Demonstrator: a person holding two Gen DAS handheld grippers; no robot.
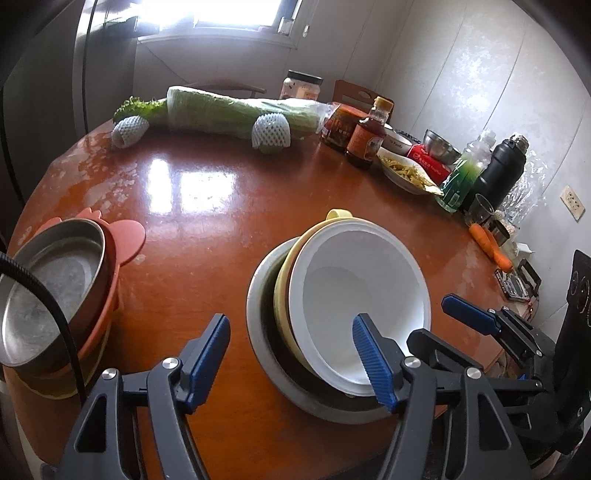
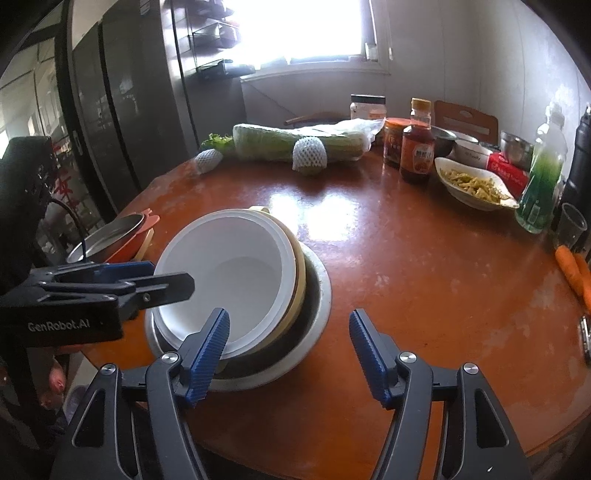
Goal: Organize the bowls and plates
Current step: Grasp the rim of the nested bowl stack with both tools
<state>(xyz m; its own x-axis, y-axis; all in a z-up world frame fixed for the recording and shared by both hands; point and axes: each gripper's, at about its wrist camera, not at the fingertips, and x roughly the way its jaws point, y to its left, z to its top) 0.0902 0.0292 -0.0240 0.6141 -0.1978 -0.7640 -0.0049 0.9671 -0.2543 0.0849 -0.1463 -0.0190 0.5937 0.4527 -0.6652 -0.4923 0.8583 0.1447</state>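
Across the far side of the round brown table (image 2: 424, 266) we see a long napa cabbage (image 2: 295, 146) in clear wrap, with two white foam fruit nets (image 2: 309, 155) lying against it. Right of it we find a white-lidded jar (image 2: 367, 106), a red-labelled jar (image 2: 393, 142) and a dark sauce bottle (image 2: 416, 147) standing close together. At the right edge we make out a green drink bottle (image 2: 541, 177), a black flask (image 1: 500, 166), a clear cup (image 2: 571, 225) and carrots (image 2: 576, 273). A bright window (image 2: 306, 29) fills the top centre.
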